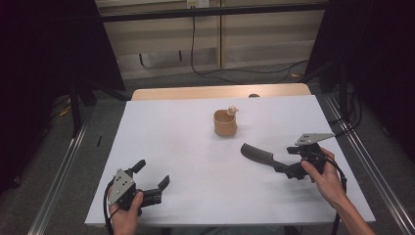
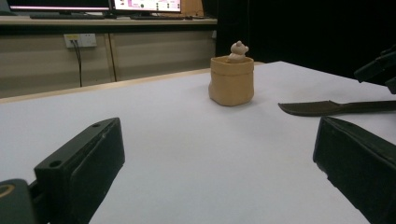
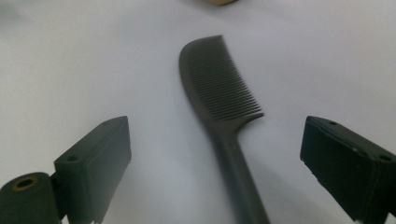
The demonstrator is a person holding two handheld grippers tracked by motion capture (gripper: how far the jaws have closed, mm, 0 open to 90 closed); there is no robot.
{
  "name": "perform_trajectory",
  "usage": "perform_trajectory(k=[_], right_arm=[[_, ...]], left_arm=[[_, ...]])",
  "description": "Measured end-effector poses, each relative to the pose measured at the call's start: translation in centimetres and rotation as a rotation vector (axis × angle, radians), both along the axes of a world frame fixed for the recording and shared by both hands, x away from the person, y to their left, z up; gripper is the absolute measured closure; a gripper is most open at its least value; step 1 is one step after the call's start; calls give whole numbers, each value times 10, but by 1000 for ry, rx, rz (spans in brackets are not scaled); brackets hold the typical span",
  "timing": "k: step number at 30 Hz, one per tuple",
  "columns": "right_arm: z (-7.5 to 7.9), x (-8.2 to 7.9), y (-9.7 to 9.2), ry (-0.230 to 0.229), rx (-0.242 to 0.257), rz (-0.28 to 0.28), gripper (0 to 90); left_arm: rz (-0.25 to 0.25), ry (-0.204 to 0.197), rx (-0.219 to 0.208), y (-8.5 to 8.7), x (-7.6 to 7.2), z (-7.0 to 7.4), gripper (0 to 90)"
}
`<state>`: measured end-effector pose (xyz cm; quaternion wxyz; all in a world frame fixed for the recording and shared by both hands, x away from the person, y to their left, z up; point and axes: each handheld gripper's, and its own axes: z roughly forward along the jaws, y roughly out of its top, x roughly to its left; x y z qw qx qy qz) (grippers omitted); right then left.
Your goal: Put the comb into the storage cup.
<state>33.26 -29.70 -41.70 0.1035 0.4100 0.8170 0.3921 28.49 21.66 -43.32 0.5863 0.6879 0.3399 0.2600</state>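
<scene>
Both grippers' fingers (image 3: 95, 158) apart over white table (image 1: 171, 142); comb (image 3: 219, 88) between right pair; dim room.

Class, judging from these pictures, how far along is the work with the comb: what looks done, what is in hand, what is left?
Done: the comb lies flat on the white table, apart from the tan pot. In hand: the right claw stands open astride the comb's handle, its pads not pressing it. Left: any grip on the comb. The left claw is open over bare table.

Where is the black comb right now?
The comb lies flat on the white table, right of middle, between the open right gripper and the tan cup.
</scene>
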Motion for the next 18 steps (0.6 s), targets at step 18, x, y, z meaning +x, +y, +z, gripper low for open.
perform_trajectory(k=[18], right_arm=[[-4, 38, 10, 194, -106, 116, 181]], left_arm=[[6, -2, 9, 0, 4, -1, 22]])
